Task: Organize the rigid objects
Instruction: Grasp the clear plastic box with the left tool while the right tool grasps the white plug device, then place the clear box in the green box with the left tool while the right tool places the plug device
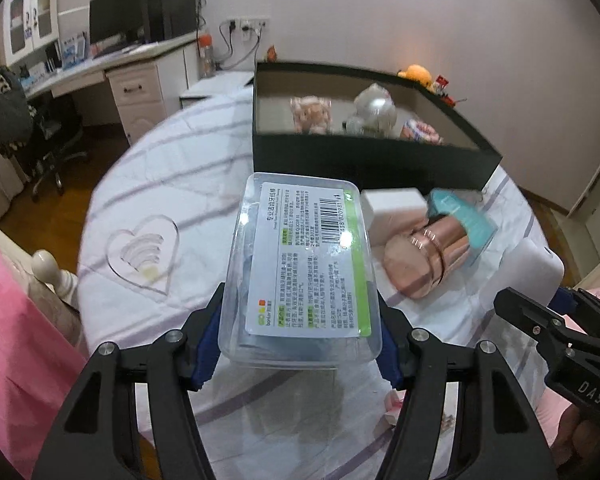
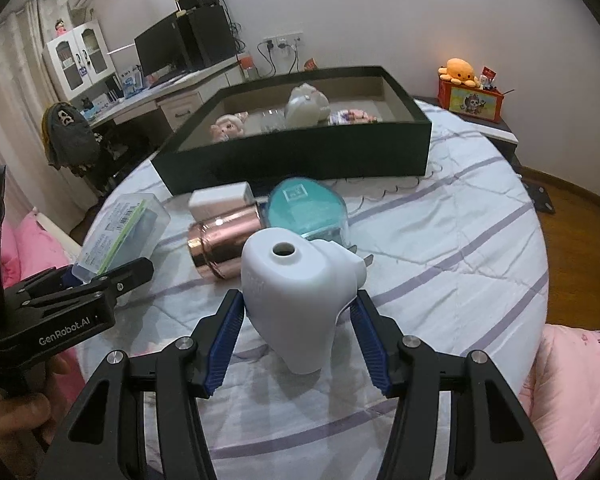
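Black box (image 2: 300,156) w/ doll (image 2: 228,125), white figure (image 2: 306,105), clear cup (image 2: 272,120) inside

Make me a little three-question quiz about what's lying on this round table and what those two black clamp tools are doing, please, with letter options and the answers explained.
1. Where does the shiny copper cup lie?
A. Inside the black box
B. On its side on the tablecloth, before the box
C. On the desk

2. What colour are the pads on the fingers?
A. Blue
B. Red
C. Yellow

3. What is the left gripper doing?
A. Hanging with nothing between its fingers
B. Clamping the clear plastic case with the printed label
C. Holding a plush toy

Answers:
1 B: the cup lies tipped over between the white block and the edge of the table, outside the black box.
2 A: the ribbed pads show blue in both views.
3 B: the clear plastic case sits squeezed between its pads, while the right gripper grips a white plastic device.
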